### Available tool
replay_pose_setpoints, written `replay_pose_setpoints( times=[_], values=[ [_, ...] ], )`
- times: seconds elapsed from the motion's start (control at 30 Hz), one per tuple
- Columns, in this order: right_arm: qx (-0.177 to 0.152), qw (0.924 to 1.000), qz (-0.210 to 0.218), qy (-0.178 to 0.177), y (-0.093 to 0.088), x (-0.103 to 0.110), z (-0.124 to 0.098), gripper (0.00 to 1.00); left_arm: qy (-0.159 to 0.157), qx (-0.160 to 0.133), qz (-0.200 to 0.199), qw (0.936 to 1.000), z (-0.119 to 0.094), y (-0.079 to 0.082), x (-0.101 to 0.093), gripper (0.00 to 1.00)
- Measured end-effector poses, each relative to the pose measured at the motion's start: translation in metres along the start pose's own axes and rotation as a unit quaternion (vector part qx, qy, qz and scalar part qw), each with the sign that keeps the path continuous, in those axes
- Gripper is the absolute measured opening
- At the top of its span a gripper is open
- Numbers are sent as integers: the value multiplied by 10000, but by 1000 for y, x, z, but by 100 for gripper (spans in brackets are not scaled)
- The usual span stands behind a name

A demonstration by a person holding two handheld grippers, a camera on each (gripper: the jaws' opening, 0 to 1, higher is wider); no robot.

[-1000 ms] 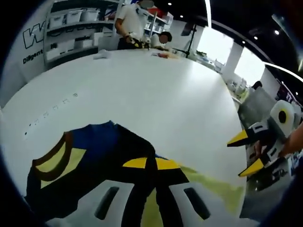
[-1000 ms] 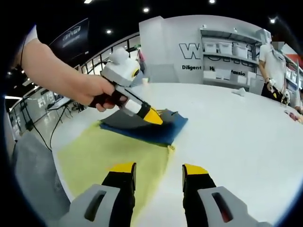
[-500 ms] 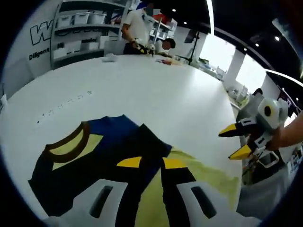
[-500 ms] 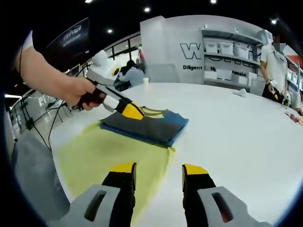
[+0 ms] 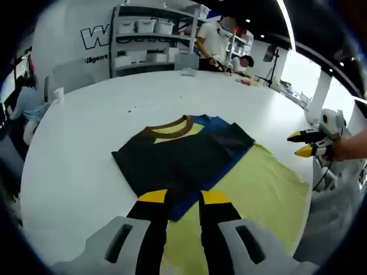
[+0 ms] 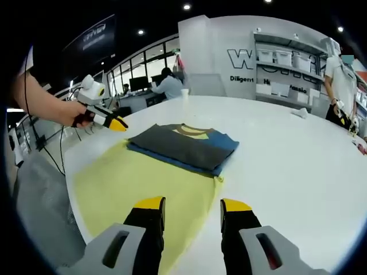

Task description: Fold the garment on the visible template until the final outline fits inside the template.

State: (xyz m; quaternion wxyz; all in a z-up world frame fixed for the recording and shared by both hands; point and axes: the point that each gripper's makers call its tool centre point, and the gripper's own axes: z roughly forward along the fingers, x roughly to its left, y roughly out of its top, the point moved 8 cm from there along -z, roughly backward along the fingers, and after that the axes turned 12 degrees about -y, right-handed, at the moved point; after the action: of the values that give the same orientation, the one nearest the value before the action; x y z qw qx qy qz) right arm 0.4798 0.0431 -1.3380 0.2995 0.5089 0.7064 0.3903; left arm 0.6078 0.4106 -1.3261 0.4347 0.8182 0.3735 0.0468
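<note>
On the white round table [image 5: 86, 172] lies the folded garment [image 5: 183, 154], a dark shirt with blue side panels and a brown collar band over a yellow neck patch. It rests on the far end of the yellow-green template sheet [image 5: 258, 195], and part of it overhangs the sheet onto bare table on the collar side. The fold is compact and roughly rectangular, with the blue layer showing along its near edge in the right gripper view [image 6: 189, 148].

My left gripper [image 5: 176, 197] is raised above the near edge of the garment. Its yellow-tipped jaws stand apart with a clear gap and hold nothing; cloth and template are visible between them. Seen from the right gripper view, the same tool [image 6: 117, 124] is held in my hand [image 6: 71, 113] off the far side of the template, clear of the cloth.

My right gripper [image 6: 192, 204] hangs over the near part of the template [image 6: 143, 189], well short of the garment. Its jaws are also spread, with bare sheet showing in the gap, and grip nothing. From the left gripper view it appears at the table's edge [image 5: 304, 143], beyond the template's corner, with both yellow tips separated.

Beyond the table stand white shelves with bins [image 5: 143, 34] against a wall bearing large lettering. A person in a white shirt [image 5: 212, 43] stands at the far side of the table, and another person [image 6: 169, 86] sits at a desk with monitors.
</note>
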Motion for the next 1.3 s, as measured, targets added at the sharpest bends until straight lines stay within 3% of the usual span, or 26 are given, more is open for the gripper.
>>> replay_pose_setpoints(
  times=[0.13,0.27,0.33,0.57,0.8,0.97,1.03,1.13,1.2,1.23,1.3],
  values=[
    [24,10000,-77,52,3,4,1,33,154,43,51,9999,-2,-6,12,22],
    [36,9999,-126,73,5,5,2,33,280,304,326,9986,5,-14,16,23],
    [44,9999,-143,70,6,5,1,33,370,503,612,9962,8,-17,17,24],
    [93,9998,-194,32,7,2,2,32,589,793,997,9901,24,-24,24,18],
    [142,9997,-200,-11,7,-1,2,32,714,891,1157,9867,33,-27,28,13],
    [152,9997,-190,-7,8,0,5,32,758,739,1190,9872,31,-28,28,5],
    [146,9997,-180,5,8,1,5,32,788,488,976,9909,29,-29,28,5],
    [154,9997,-181,17,8,2,7,32,807,-182,-156,9964,23,-36,32,4],
    [159,9997,-189,27,8,2,7,32,812,-454,-889,9917,21,-44,34,4],
    [161,9997,-188,29,8,2,8,32,798,-516,-1017,9903,21,-46,34,3],
    [175,9997,-194,36,7,2,8,32,778,-810,-1688,9792,21,-54,37,3]
  ],
)
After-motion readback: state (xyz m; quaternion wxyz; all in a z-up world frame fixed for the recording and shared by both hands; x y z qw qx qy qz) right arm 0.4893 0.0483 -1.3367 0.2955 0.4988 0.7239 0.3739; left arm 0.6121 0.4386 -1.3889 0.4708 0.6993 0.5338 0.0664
